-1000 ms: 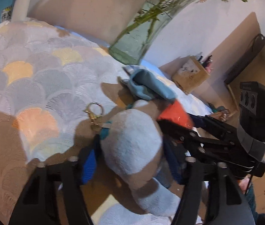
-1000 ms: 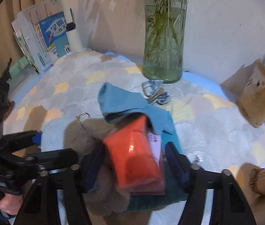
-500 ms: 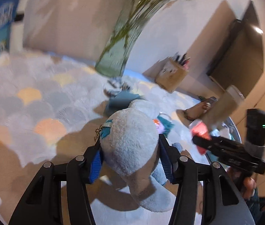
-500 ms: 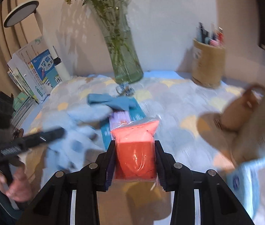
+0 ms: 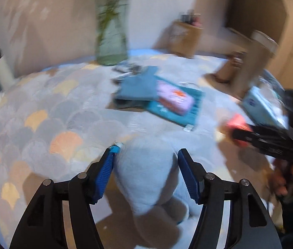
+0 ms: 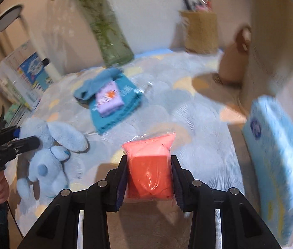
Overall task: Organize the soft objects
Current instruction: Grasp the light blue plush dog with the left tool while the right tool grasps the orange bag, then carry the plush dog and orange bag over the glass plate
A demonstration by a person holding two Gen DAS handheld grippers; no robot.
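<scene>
Right gripper (image 6: 149,174) is clamped on the orange bagged block (image 6: 149,166), carried clear of the scalloped mat (image 6: 188,112) on the side away from the vase (image 6: 113,39). Left gripper (image 5: 145,172) has just been opening around the blue plush rabbit (image 5: 150,170), lying on the mat's near side from the vase, pads apparently off it. Risks: the slick bag slipping from the pads; the freed rabbit tipping over.

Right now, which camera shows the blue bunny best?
The right wrist view: the blue bunny lies whole on the scalloped mat, ears, face and paws clear. The left wrist view shows only a blurred pale-blue lump between the left tongs, too close to make out its face.
</scene>
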